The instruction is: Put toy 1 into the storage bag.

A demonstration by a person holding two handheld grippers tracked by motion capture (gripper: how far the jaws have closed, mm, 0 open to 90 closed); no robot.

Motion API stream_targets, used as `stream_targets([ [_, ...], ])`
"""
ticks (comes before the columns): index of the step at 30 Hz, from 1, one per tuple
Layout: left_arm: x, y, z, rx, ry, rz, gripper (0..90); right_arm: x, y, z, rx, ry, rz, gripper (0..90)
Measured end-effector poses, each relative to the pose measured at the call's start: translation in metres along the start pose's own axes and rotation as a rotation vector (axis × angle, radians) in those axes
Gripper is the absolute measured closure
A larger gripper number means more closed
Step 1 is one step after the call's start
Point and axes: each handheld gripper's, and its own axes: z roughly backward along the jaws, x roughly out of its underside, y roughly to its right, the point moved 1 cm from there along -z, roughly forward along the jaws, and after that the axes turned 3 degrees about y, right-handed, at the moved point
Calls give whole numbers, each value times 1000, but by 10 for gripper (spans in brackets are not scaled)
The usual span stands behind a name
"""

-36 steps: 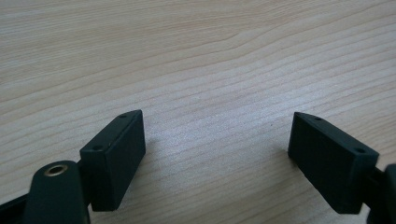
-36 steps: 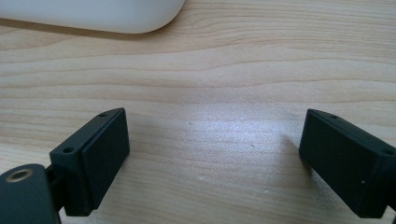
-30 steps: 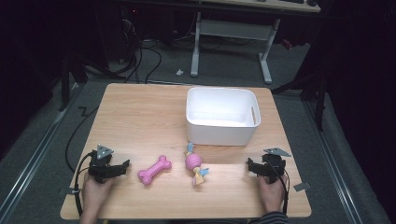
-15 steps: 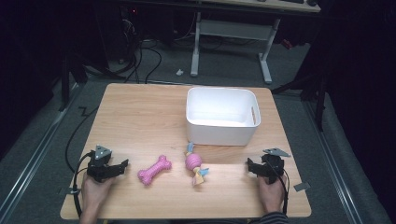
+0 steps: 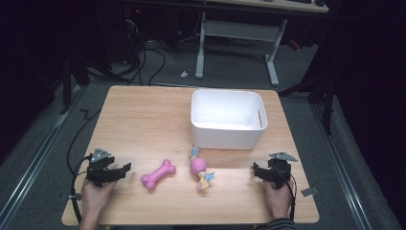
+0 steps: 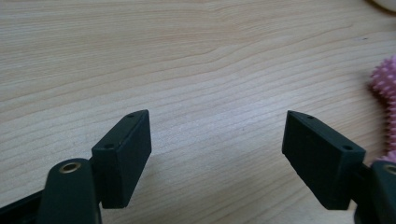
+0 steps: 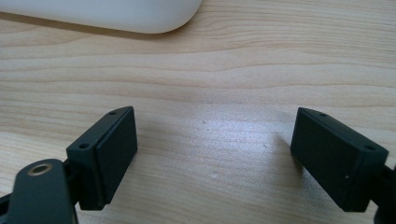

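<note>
The left hand-held gripper (image 5: 125, 168) sat low on the counter (image 5: 143, 120), just left of the pink bone toy (image 5: 158, 174), and its jaws, having just narrowed a little, stood apart with only bare wood between them. The right hand-held gripper (image 5: 254, 171) rested well to the right of the bone toy, also released and gripping nothing. The knotted rope toy (image 5: 199, 167) lay just right of the bone, and the white bin (image 5: 226, 120) stood beyond it.

The step in hand seemed to be the left approach to the bone. To do it well, the jaws should straddle the narrow waist between the 2 knobbed ends, square to its long axis, before closing.

The bone looked rubbery and covered in small nubs (image 6: 385, 81). The rope toy had a pink ball at its middle and frayed ends. The bin was smooth plastic with rounded corners, and the counter showed pale wood grain.
</note>
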Motion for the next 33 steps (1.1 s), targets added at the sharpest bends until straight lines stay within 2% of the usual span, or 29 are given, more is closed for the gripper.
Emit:
stream_targets([
  [5, -2, 3, 6, 7, 0, -7, 244, 0, 0, 0, 0, 0, 0, 147],
  [15, -14, 19, 16, 55, 8, -59, 289, 0, 0, 0, -4, 0, 1, 149],
  [21, -22, 31, 18, 74, 4, -108, 316, 0, 0, 0, -4, 0, 1, 150],
  [27, -28, 46, 14, 119, -40, -155, 326, 0, 0, 0, -8, 0, 10, 152],
  [30, -32, 58, 12, 126, -39, -204, 335, 0, -1, 0, -10, -1, 11, 152],
  [33, -34, 67, 9, 141, -49, -230, 334, 0, -1, 0, -11, -1, 11, 152],
])
